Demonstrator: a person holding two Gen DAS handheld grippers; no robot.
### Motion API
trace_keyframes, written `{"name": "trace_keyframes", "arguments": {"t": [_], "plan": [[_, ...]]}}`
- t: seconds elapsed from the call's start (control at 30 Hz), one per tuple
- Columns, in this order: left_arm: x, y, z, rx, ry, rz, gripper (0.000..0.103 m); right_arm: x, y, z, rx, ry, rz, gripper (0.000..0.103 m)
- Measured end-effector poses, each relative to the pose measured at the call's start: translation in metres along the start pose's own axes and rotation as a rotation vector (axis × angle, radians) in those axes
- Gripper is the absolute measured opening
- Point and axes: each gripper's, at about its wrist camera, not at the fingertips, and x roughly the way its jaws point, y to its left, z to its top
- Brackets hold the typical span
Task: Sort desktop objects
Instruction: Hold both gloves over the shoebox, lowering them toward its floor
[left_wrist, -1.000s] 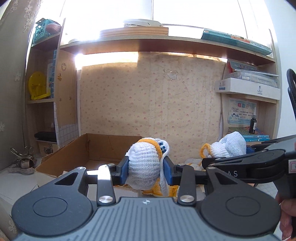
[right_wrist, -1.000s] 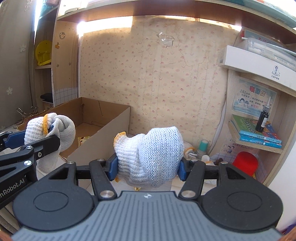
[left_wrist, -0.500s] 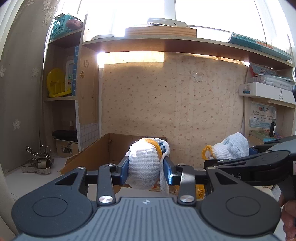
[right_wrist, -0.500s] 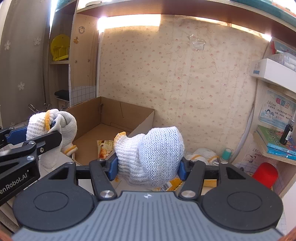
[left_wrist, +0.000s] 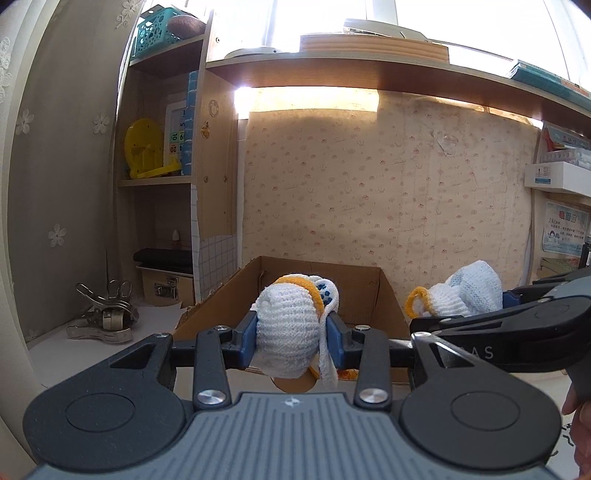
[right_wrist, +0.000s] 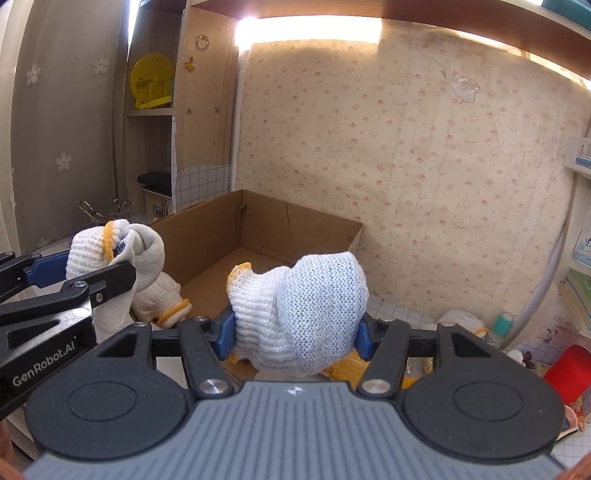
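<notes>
Your left gripper (left_wrist: 291, 338) is clamped on a white glove (left_wrist: 288, 328), held up before the near wall of the cardboard box (left_wrist: 369, 284). Your right gripper (right_wrist: 295, 338) squeezes a second glove (right_wrist: 306, 310) near the box's right near corner; both loads sit just short of the opening, straight ahead.

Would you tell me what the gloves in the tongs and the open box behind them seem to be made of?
Both gloves, the left one and the right one, look like white knitted yarn, probably cotton: visible stitch rows, matte, yellow-orange cuff trim. The box looks like plain brown cardboard, matte, with folded flaps.
</notes>
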Motion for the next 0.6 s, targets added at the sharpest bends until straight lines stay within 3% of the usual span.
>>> {"name": "trace_keyframes", "arguments": {"t": [0.6], "plan": [[0.023, 0.021, 0.0, -0.008, 0.029, 0.036, 0.041, 0.041, 0.021, 0.006, -0.011, 0.046, 0.043, 0.059]]}}
